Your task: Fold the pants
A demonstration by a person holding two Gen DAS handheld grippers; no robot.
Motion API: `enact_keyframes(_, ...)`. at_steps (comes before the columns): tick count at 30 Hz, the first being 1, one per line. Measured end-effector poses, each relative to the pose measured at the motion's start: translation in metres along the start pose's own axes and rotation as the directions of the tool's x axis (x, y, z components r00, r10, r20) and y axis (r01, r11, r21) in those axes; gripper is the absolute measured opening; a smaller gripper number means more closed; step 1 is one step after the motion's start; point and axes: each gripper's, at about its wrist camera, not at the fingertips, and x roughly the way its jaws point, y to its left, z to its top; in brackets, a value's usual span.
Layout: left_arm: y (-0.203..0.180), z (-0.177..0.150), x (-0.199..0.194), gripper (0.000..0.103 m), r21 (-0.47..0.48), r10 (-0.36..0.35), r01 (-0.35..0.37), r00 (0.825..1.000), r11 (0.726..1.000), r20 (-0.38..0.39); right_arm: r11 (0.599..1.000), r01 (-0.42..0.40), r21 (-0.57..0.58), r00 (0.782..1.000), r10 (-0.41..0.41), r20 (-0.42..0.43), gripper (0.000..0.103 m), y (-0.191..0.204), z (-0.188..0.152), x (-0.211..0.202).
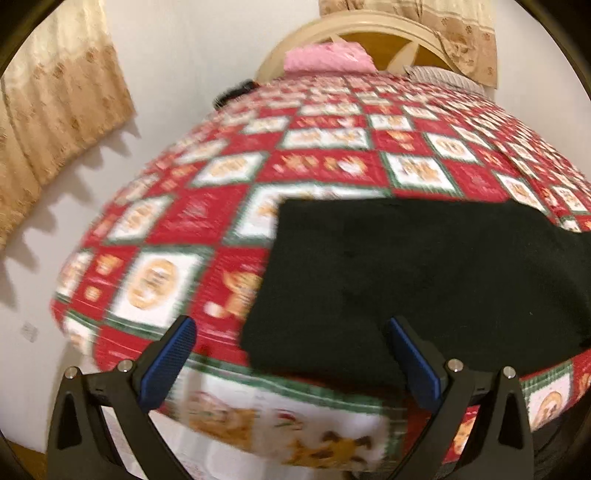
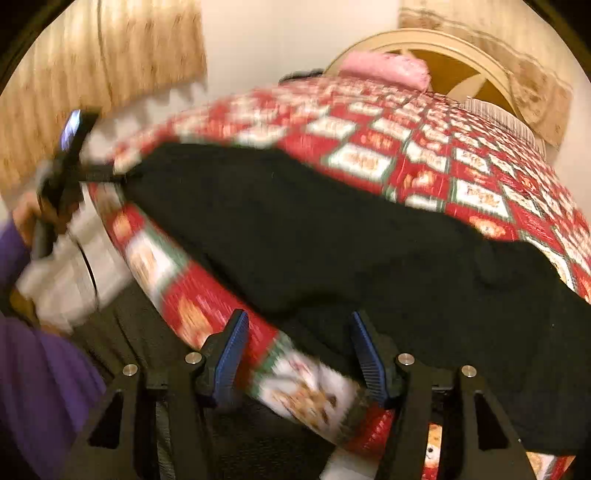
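Black pants (image 1: 424, 280) lie flat on the bed's red and white quilt (image 1: 332, 162), near its front edge; they also fill the middle of the right wrist view (image 2: 332, 240). My left gripper (image 1: 291, 332) is open and empty, above the pants' left front corner. My right gripper (image 2: 297, 325) is open and empty, above the front edge of the pants. The left gripper's body shows at the left of the right wrist view (image 2: 70, 155), held in a hand with a purple sleeve. Both views are blurred by motion.
A pink pillow (image 1: 328, 55) and a cream headboard (image 1: 354, 26) are at the far end of the bed. Beige curtains (image 1: 55, 110) hang on the wall at left. The quilt's edge (image 1: 295, 424) drops off just below my grippers.
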Motion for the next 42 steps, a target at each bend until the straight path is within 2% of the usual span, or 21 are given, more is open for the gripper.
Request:
enact_keyframes(1,0.005,0.003,-0.006,0.103,-0.017,0.026,-0.025,0.999,1.0,0.023,0.999,-0.037,0.022,0.998,0.036,0.058,0.057,0.0,0.006,-0.007)
enact_keyframes(2,0.011,0.004,-0.01,0.103,-0.035,0.032,-0.03,0.999,0.999,0.035,0.998,-0.064,0.028,0.993,0.061,0.106,0.051,0.003,0.013,-0.01)
enact_keyframes(5,0.036,0.009,-0.024,0.103,-0.12,0.047,-0.04,0.997,0.992,0.06,0.99,-0.144,-0.006,0.977,0.143,0.158,0.035,0.027,0.028,0.003)
enact_keyframes(8,0.061,0.009,-0.032,0.103,-0.162,0.12,-0.108,0.991,0.981,0.066,0.981,-0.171,-0.087,0.978,0.18,0.108,0.031,0.062,0.031,0.038)
enact_keyframes(10,0.082,0.007,-0.039,0.103,-0.2,0.176,-0.16,0.982,0.967,0.066,0.973,-0.22,-0.07,0.976,0.219,-0.01,0.03,0.076,0.03,0.074)
enact_keyframes(12,0.096,0.002,-0.045,0.103,-0.242,0.185,-0.165,0.981,0.956,0.062,0.958,-0.27,-0.093,0.963,0.271,-0.001,0.03,0.088,0.032,0.078)
enact_keyframes(13,0.105,-0.002,-0.048,0.103,-0.268,0.168,-0.146,0.984,0.952,0.06,0.927,-0.359,-0.106,0.933,0.36,-0.011,0.03,0.095,0.038,0.075)
enact_keyframes(14,0.107,-0.005,-0.048,0.103,-0.284,0.146,-0.124,0.987,0.951,0.06,0.917,-0.381,-0.121,0.923,0.384,0.003,0.03,0.099,0.041,0.071)
enact_keyframes(15,0.109,-0.008,-0.049,0.102,-0.297,0.122,-0.099,0.991,0.95,0.062,0.911,-0.383,-0.151,0.92,0.392,0.027,0.03,0.105,0.047,0.067)
enact_keyframes(18,0.099,-0.014,-0.043,0.084,-0.287,0.001,0.021,0.997,0.958,0.076,0.916,-0.345,-0.203,0.927,0.366,0.077,0.03,0.117,0.063,0.067)
enact_keyframes(20,0.087,-0.016,-0.034,0.08,-0.284,-0.089,0.102,0.994,0.953,0.058,0.923,-0.326,-0.203,0.932,0.35,0.098,0.03,0.121,0.07,0.073)
enact_keyframes(22,0.074,-0.019,-0.022,0.065,-0.295,-0.206,0.205,0.978,0.933,0.027,0.935,-0.303,-0.184,0.941,0.324,0.1,0.03,0.123,0.074,0.079)
enact_keyframes(24,0.062,-0.023,-0.01,0.064,-0.327,-0.315,0.296,0.949,0.897,-0.005,0.941,-0.3,-0.159,0.944,0.317,0.093,0.03,0.12,0.071,0.082)
enact_keyframes(26,0.054,-0.027,-0.003,0.064,-0.369,-0.39,0.356,0.921,0.859,-0.02,0.944,-0.301,-0.132,0.947,0.313,0.079,0.03,0.117,0.065,0.083)
enact_keyframes(29,0.053,-0.027,0.006,0.064,-0.433,-0.449,0.406,0.893,0.804,0.003,0.948,-0.305,-0.092,0.948,0.311,0.064,0.03,0.112,0.059,0.083)
enact_keyframes(31,0.053,-0.025,0.006,0.064,-0.471,-0.467,0.425,0.884,0.773,0.031,0.951,-0.301,-0.074,0.95,0.305,0.06,0.03,0.11,0.056,0.082)
enact_keyframes(36,0.049,-0.024,0.01,0.064,-0.533,-0.528,0.482,0.846,0.695,0.078,0.954,-0.297,-0.039,0.952,0.299,0.068,0.03,0.103,0.055,0.083)
enact_keyframes(37,0.051,-0.026,0.011,0.064,-0.546,-0.529,0.484,0.844,0.684,0.085,0.954,-0.297,-0.035,0.952,0.299,0.071,0.03,0.102,0.056,0.083)
enact_keyframes(40,0.058,-0.027,0.015,0.06,-0.597,-0.497,0.46,0.86,0.658,0.114,0.955,-0.296,-0.031,0.952,0.298,0.073,0.03,0.1,0.055,0.082)
enact_keyframes(41,0.06,-0.026,0.017,0.055,-0.604,-0.49,0.459,0.862,0.652,0.127,0.955,-0.294,-0.029,0.953,0.295,0.073,0.03,0.099,0.054,0.081)
enact_keyframes(42,0.061,-0.025,0.018,0.04,-0.599,-0.494,0.467,0.859,0.65,0.134,0.956,-0.292,-0.027,0.953,0.293,0.072,0.03,0.099,0.054,0.081)
